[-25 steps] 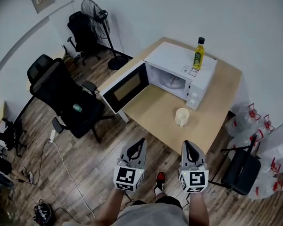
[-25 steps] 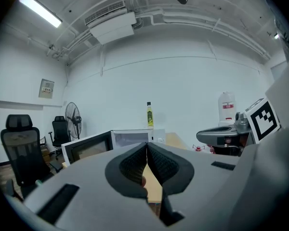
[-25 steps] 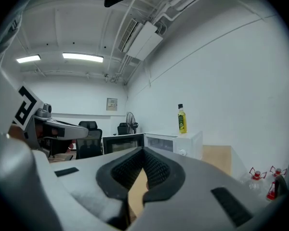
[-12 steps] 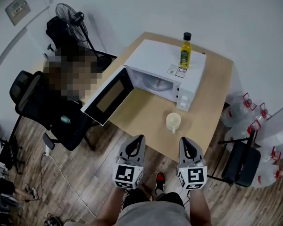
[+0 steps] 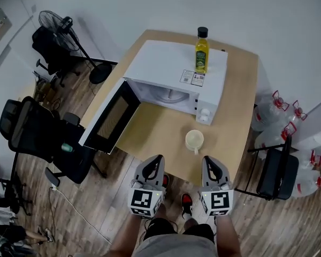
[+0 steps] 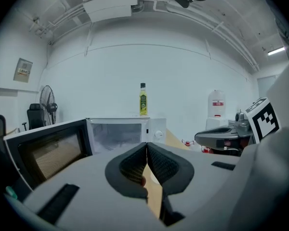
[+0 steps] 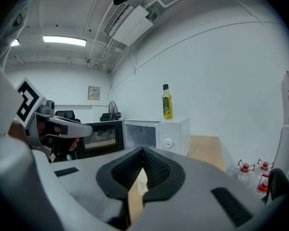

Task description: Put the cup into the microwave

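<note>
White-walled office corner with a wood floor [image 5: 96, 213] and a pale desk [image 5: 150, 135] set against the wall. On the desk, a white microwave [image 5: 171, 68] with its door [image 5: 108, 119] swung wide open to the left and a yellow bottle [image 5: 201, 51] upright on top. Just in front of the microwave's knob side, outside the cavity, the cream cup [image 5: 194, 140], upright on bare wood, handle toward the near edge.

Against a second ago: desk, microwave and cup lower and larger in the head view, the cup now near the tips of the tongs yet untouched. Same spot on the desk for the cup, same open door. Office chair [image 5: 32, 135] and fan [image 5: 56, 21] further toward the left edge of the view.

Left tongs [image 5: 158, 159] and right tongs [image 5: 207, 160] side by side at the near desk edge, each pressed together with nothing gripped, just as before.

Only in the head view: the whole cup, the water jugs [image 5: 273, 116] at the right, red shoes [image 5: 185, 199] on the floor. Only in the left gripper view: the microwave cavity seen level, a ceiling air conditioner [image 6: 108, 4] and a wall panel [image 6: 22, 70], plus the right tongs from the side. Only in the right gripper view: a ceiling light strip [image 7: 65, 41] and the left tongs from the side.
</note>
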Demonstrator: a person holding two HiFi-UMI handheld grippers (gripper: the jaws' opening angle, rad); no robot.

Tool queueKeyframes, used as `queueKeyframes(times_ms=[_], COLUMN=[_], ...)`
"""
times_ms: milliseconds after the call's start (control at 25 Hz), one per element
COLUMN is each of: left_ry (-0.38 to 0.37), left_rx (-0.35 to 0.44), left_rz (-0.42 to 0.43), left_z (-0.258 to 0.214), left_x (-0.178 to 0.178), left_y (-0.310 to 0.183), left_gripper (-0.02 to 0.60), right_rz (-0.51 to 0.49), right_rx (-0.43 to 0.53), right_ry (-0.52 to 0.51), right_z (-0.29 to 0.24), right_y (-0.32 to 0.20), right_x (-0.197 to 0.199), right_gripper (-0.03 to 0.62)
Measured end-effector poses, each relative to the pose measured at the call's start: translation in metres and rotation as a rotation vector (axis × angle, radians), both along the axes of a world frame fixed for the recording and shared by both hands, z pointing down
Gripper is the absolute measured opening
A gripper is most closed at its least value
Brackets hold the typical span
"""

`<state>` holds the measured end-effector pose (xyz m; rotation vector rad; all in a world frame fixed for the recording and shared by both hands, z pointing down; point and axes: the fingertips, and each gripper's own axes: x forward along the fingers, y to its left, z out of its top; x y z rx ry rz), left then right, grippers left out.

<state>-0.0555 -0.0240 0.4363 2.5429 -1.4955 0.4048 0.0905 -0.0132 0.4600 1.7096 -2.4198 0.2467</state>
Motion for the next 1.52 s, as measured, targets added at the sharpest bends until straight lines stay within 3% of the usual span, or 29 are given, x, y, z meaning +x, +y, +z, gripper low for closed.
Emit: queueKeyframes(times_ms=[240,720,880,960,1080,1520], left_ry=[0.003,-0.024,-0.035,-0.039,-0.038,-0.032], left_rx=[-0.065,-0.178,-0.193,-0.200,-0.212,-0.235], left_rz=[0.057,0.150,0.154,0.149,0.141,0.129], left_z=[0.040,0.121,0.135,0.142,0.151,0.171], left_x=[-0.006,0.002,0.001,0.000,-0.003,-0.007], left_y=[-0.033,-0.061,-0.064,-0.064,-0.065,-0.076], left_gripper=[0.025,0.025,0.025,0.025,0.025,0.025], right_rz=[0.061,0.114,0.100,0.104,0.104,0.114], right_rx=[-0.059,-0.151,-0.187,-0.208,-0.234,-0.265], right_ry=[0.052,0.020,-0.005,-0.013,-0.025,0.020], right_z=[0.037,0.110,0.131,0.142,0.155,0.184], right_y=[-0.017,-0.033,-0.038,-0.040,-0.042,-0.053], right_x=[-0.004,-0.005,-0.011,-0.012,-0.015,-0.016], right_gripper=[0.018,0.018,0.035,0.105,0.138,0.131])
